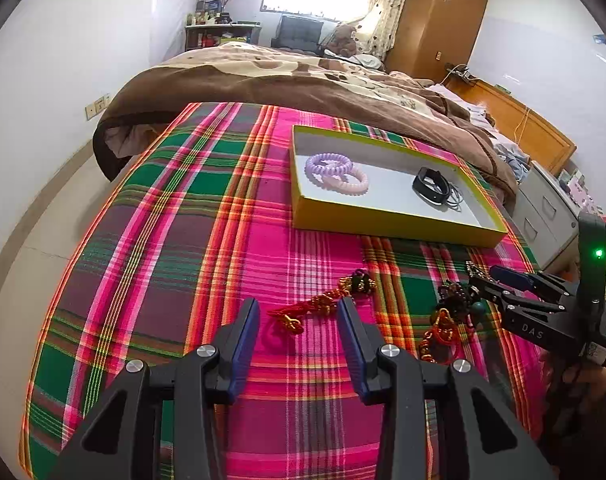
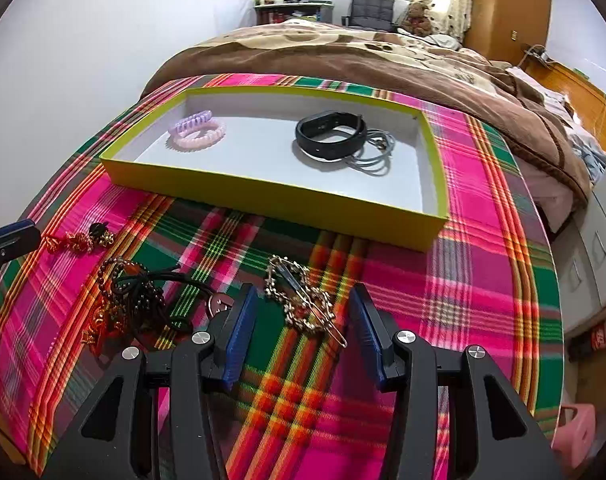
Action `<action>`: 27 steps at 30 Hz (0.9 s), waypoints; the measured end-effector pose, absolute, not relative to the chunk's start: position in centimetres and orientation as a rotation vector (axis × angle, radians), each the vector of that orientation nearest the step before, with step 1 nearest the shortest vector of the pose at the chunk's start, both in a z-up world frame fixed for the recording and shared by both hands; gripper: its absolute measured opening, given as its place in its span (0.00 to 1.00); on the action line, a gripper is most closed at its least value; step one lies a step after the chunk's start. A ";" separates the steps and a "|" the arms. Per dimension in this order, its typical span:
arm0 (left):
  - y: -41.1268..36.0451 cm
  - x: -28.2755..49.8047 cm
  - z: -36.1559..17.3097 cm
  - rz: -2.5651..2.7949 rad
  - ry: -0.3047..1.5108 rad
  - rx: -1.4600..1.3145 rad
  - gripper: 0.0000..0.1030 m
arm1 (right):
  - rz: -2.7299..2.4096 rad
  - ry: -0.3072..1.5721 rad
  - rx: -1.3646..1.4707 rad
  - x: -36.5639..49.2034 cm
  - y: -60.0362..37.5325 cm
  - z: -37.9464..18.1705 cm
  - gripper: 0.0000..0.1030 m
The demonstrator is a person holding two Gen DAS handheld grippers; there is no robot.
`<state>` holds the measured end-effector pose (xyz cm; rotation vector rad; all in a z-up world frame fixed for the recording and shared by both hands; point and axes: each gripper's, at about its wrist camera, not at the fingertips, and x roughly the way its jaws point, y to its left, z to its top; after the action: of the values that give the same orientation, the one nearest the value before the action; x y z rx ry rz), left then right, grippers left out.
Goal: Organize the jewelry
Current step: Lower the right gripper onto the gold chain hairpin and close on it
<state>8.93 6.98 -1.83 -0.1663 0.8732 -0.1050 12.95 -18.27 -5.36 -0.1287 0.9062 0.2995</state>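
Right tongs are apart, nothing clamped. The gold chain with hair clip lies on the plaid cloth right between the two blue pads, slightly ahead of the tips at 12 o'clock. Its long axis runs from 10 o'clock down to 4 o'clock, so it sits skewed to the line of the jaws, not square across it. The clip's thin wire end points toward the right pad at about 5 o'clock.

Left tongs are also apart and empty. The red-and-gold knotted charm lies across their gap, long axis roughly 8 to 2 o'clock, its dark bead end up near the right pad tip.

The tangle of dark beads and black cord sits between the two tools, at 9 o'clock from the right tongs, untouched.

The green tray is at 12 o'clock from both, well beyond the loose pieces. It already holds two coil hair ties, a black band and a grey cable loop.

Judgement: right hand is nearer the chain, left nearer the charm. Both tools pitch steeply down at the cloth, low over it. Closing the right as it stands risks catching only the clip wire; a small roll to square up with the chain looks wise.
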 end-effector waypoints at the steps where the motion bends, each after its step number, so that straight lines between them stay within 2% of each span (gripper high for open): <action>1: 7.0 9.0 -1.9 -0.102 0.874 -0.167 0.38 | 0.299 0.906 -0.127 13.0 -18.2 -5.4 0.47; 5: 7.2 9.1 -2.1 -0.096 0.880 -0.172 0.38 | 0.270 0.905 -0.097 12.9 -18.5 -5.4 0.45; 6: 7.3 9.1 -2.2 -0.096 0.881 -0.173 0.38 | 0.263 0.903 -0.093 12.8 -18.5 -5.4 0.42; 8: 7.3 9.2 -2.3 -0.093 0.884 -0.172 0.39 | 0.239 0.902 -0.079 12.5 -18.8 -5.3 0.27; 9: 7.3 9.3 -2.3 -0.095 0.885 -0.173 0.39 | 0.236 0.901 -0.072 12.4 -19.0 -5.3 0.26; 27: 6.6 11.1 -3.6 -0.141 0.914 -0.126 0.39 | 0.182 0.877 0.064 10.4 -21.2 -4.5 0.25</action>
<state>11.14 6.60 -3.56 -0.1256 0.9137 -0.1407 10.44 -21.19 -4.51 0.0642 0.8767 0.1822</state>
